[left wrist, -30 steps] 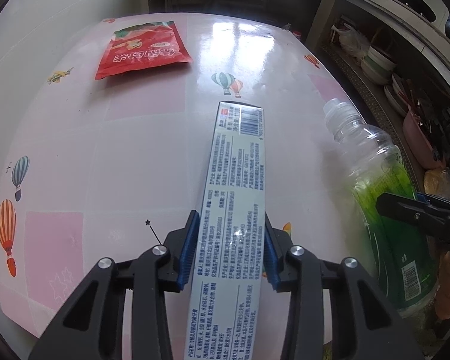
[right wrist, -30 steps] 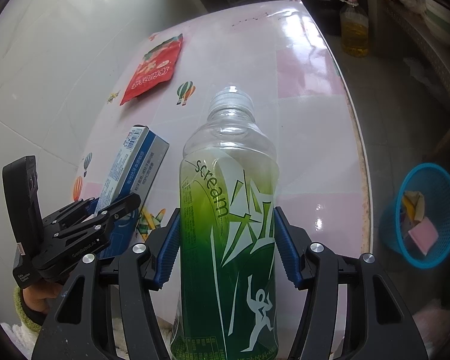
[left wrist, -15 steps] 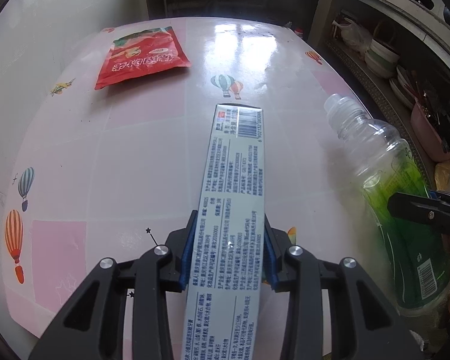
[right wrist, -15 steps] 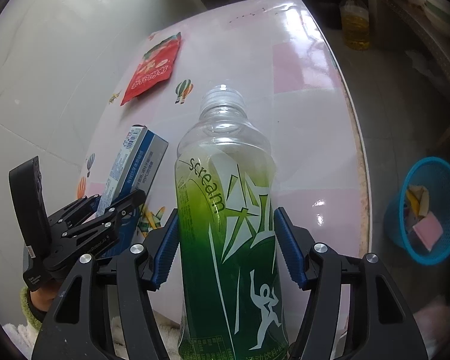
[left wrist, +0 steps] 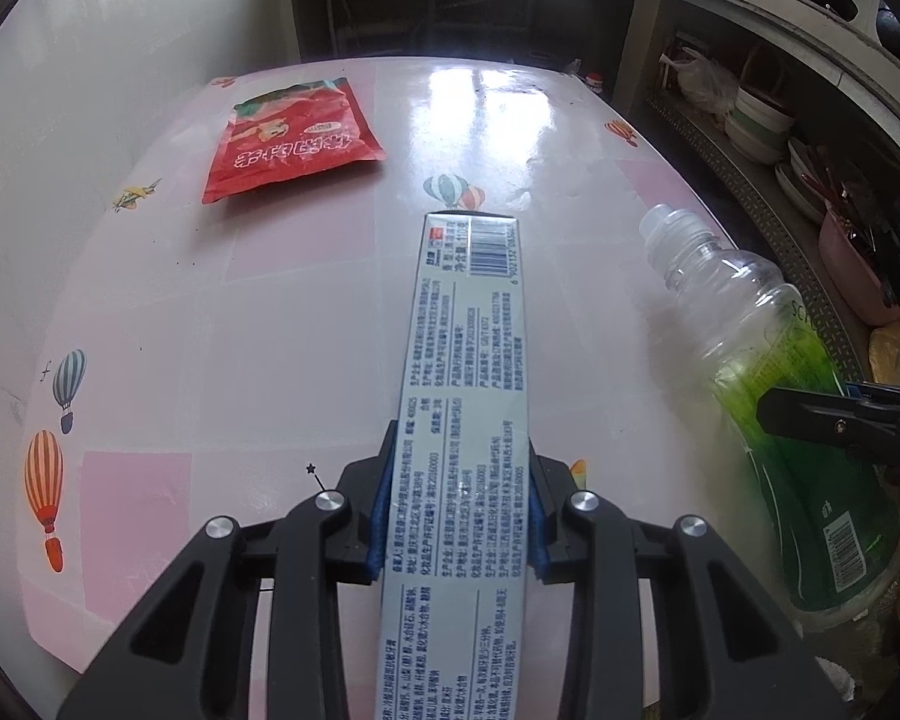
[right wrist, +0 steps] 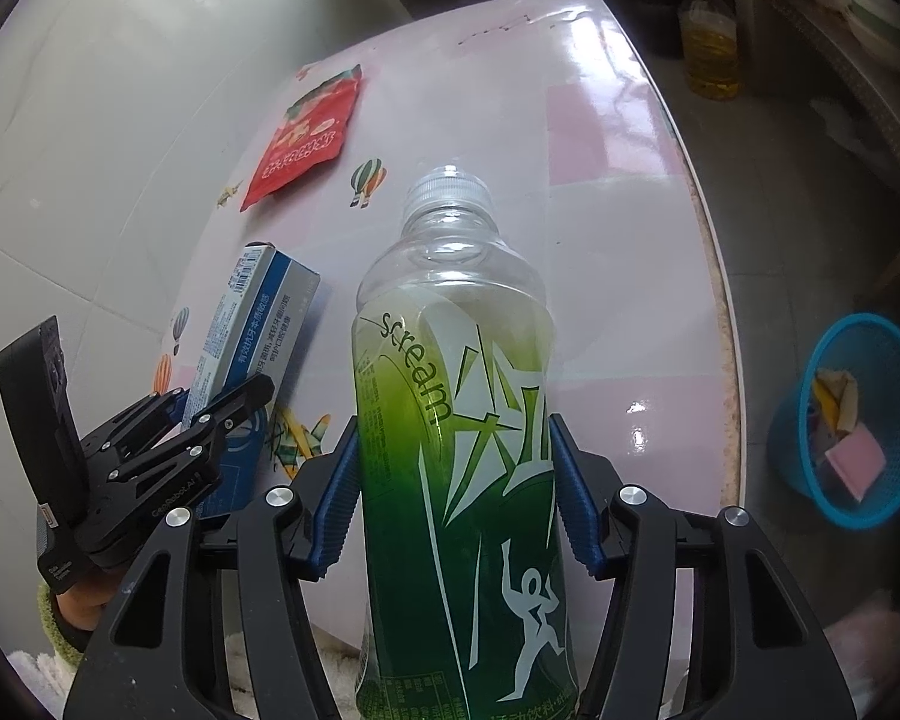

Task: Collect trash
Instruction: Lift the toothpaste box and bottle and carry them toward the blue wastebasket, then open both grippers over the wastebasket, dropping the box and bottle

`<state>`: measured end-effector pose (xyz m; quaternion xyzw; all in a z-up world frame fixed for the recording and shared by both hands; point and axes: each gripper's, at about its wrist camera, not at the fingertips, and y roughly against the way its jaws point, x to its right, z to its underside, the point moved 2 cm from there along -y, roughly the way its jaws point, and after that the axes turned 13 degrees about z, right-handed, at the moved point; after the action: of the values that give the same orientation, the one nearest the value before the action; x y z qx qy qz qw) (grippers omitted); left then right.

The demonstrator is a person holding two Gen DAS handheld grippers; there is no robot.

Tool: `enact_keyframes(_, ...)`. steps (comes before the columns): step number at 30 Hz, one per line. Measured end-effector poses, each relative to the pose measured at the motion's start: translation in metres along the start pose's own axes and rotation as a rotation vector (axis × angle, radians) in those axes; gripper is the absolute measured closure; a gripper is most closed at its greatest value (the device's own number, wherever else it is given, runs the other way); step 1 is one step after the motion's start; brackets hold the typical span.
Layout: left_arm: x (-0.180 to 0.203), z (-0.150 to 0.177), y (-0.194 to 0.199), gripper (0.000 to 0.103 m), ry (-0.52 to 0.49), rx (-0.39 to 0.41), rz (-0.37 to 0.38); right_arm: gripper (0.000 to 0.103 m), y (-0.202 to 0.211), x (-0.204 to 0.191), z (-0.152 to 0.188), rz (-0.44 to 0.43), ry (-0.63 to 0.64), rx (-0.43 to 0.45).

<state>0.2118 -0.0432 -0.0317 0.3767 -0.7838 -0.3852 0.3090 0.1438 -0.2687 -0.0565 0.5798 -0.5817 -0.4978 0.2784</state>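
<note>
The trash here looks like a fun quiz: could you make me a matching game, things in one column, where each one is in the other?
Things:
1. toothpaste box
2. green bottle
3. red snack bag
4. blue basket

Places:
A. on the floor beside the table
B. lying on the table
C. in the left gripper
D. in the right gripper

Pairs: 1-C, 2-D, 3-B, 4-A

Long printed box (left wrist: 468, 396), green-labelled bottle (right wrist: 456, 420), red packet (left wrist: 288, 138) flat.
</note>
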Motion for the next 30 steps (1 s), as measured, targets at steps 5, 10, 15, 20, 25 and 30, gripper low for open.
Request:
enact_keyframes(5,0.005,-0.001,0.005,0.07,-0.019,0.015,-0.004,0.048,0.0,0.0,-0.001,-0.001,0.001,0.0)
enact_keyframes(10,0.014,-0.001,0.011,0.07,-0.035,0.03,-0.006,0.048,0.004,0.002,-0.001,-0.011,0.001,0.006)
enact_keyframes(15,0.024,-0.004,0.018,0.07,-0.057,0.046,0.0,0.048,0.013,0.008,0.0,-0.045,-0.008,0.025)
enact_keyframes(20,0.044,-0.013,0.023,0.07,-0.094,0.065,0.015,0.049,0.027,0.024,0.002,-0.063,-0.039,0.063)
enact_keyframes(25,0.08,-0.03,0.03,0.07,-0.172,0.093,0.09,0.049,0.051,0.064,0.007,-0.077,-0.134,0.112)
enact_keyframes(30,0.142,-0.061,0.03,0.07,-0.278,0.109,0.24,0.049,0.095,0.142,0.025,-0.039,-0.33,0.211)
